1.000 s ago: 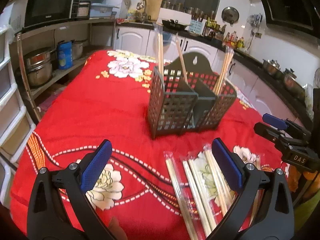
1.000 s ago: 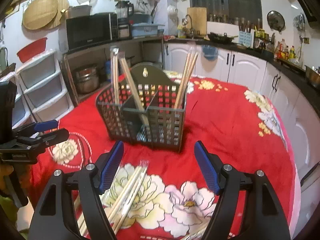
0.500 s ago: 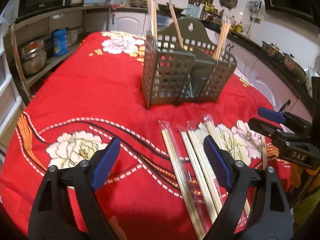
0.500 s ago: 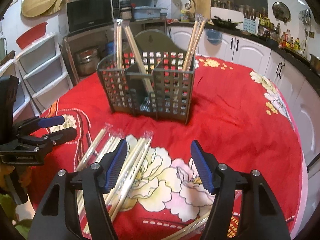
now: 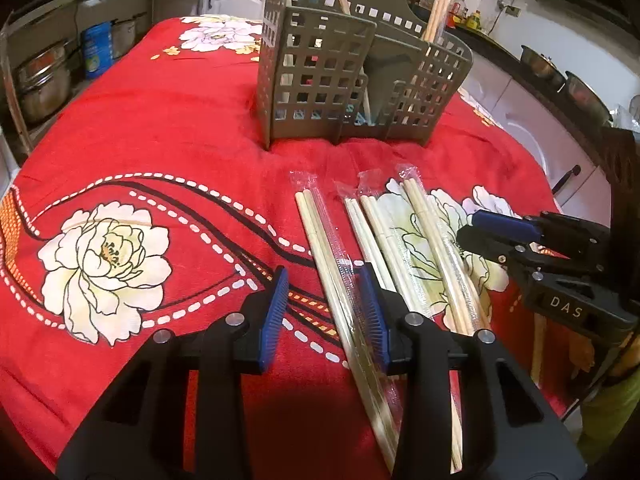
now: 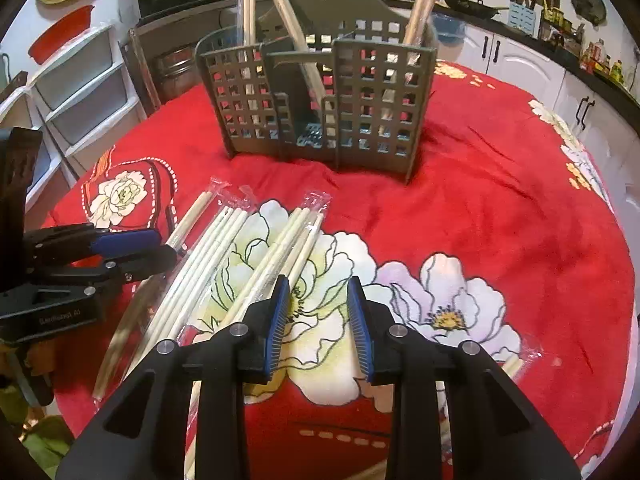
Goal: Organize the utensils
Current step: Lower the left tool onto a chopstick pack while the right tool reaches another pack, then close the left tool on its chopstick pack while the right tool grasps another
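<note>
My left gripper (image 5: 326, 312), blue pads spread, straddles a plastic-wrapped pair of pale wooden chopsticks (image 5: 332, 264) lying on the red flowered tablecloth (image 5: 160, 128). My right gripper (image 6: 318, 320) hangs open and empty above more wrapped pairs (image 6: 224, 256). Beyond both stands the grey latticed plastic utensil caddy (image 6: 320, 100), with chopsticks upright in its left, middle and right compartments.

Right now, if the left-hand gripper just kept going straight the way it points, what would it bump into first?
Probably the left gripper would first meet the leftmost wrapped chopstick pair lying between its open fingers on the red tablecloth. The grey utensil caddy stands farther along, though depth is hard to judge.
</note>
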The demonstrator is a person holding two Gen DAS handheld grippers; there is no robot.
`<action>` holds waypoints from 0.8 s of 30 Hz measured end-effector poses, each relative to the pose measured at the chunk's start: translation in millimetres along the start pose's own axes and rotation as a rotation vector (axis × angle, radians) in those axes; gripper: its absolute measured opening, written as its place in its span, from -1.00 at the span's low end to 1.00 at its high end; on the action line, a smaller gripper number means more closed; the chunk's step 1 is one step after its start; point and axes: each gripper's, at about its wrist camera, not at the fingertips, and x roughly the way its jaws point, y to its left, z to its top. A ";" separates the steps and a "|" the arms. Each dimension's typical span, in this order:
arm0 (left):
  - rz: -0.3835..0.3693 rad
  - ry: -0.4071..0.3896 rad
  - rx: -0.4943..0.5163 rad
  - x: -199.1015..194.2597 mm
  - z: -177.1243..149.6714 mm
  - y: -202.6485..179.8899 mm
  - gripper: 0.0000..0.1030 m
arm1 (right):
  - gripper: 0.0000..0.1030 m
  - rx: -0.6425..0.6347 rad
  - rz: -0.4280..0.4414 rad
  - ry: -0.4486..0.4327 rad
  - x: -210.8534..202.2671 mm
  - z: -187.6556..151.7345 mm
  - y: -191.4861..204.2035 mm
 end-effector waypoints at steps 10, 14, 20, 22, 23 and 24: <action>0.026 0.017 0.016 9.6 9.1 -1.7 -0.41 | -0.45 0.013 0.002 0.015 13.0 11.9 1.7; 0.026 0.026 0.011 13.1 14.1 -0.1 -0.41 | -0.45 0.024 0.022 0.036 21.0 18.2 2.4; 0.019 0.034 0.005 17.1 20.0 3.1 -0.41 | -0.44 0.024 0.013 0.048 34.2 29.4 5.5; 0.018 0.037 0.007 18.7 22.2 3.0 -0.41 | -0.45 0.031 0.017 0.055 38.4 34.8 4.8; 0.019 0.038 0.008 19.6 23.4 2.7 -0.41 | -0.45 0.034 0.020 0.060 40.8 38.5 3.6; 0.020 0.040 0.012 20.8 25.0 2.5 -0.41 | -0.46 0.038 0.021 0.064 42.9 41.5 2.5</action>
